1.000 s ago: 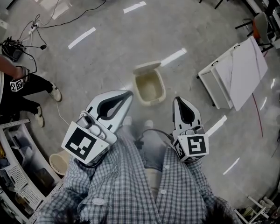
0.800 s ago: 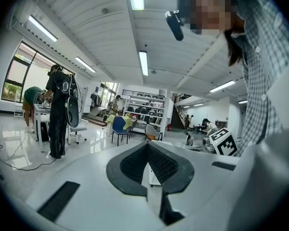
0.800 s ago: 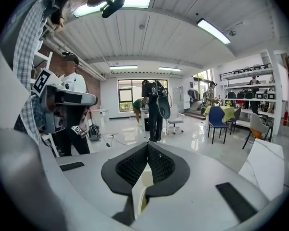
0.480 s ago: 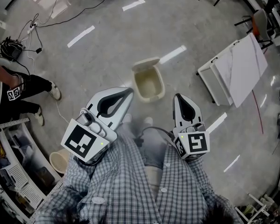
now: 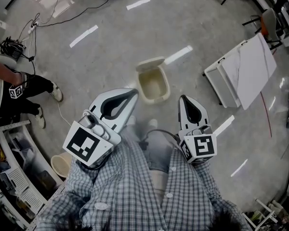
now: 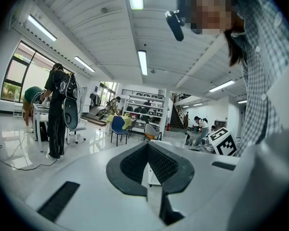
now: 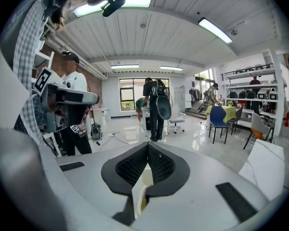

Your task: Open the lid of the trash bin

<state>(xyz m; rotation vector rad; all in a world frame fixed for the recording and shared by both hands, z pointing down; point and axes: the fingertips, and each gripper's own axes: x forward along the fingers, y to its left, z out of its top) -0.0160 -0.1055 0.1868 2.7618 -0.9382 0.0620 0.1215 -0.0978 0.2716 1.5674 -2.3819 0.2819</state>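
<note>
A cream trash bin stands on the grey floor just ahead of the person's knees, its lid tipped back at the far side so the inside shows. My left gripper hangs to the bin's near left, shut and holding nothing. My right gripper is to the bin's near right, also shut and empty. Both are held near the person's lap, short of the bin. In the right gripper view, a sliver of the cream bin shows through the gap behind the closed tips of the right gripper. The left gripper looks level across the room.
A white tilted board on a frame stands at the right. Another person and cables are at the left, with shelving and a small round tub lower left. People, chairs and desks fill the far room.
Both grippers have barely moved. The bin sits slightly higher in the head view, and the person at the left has shifted a little.
</note>
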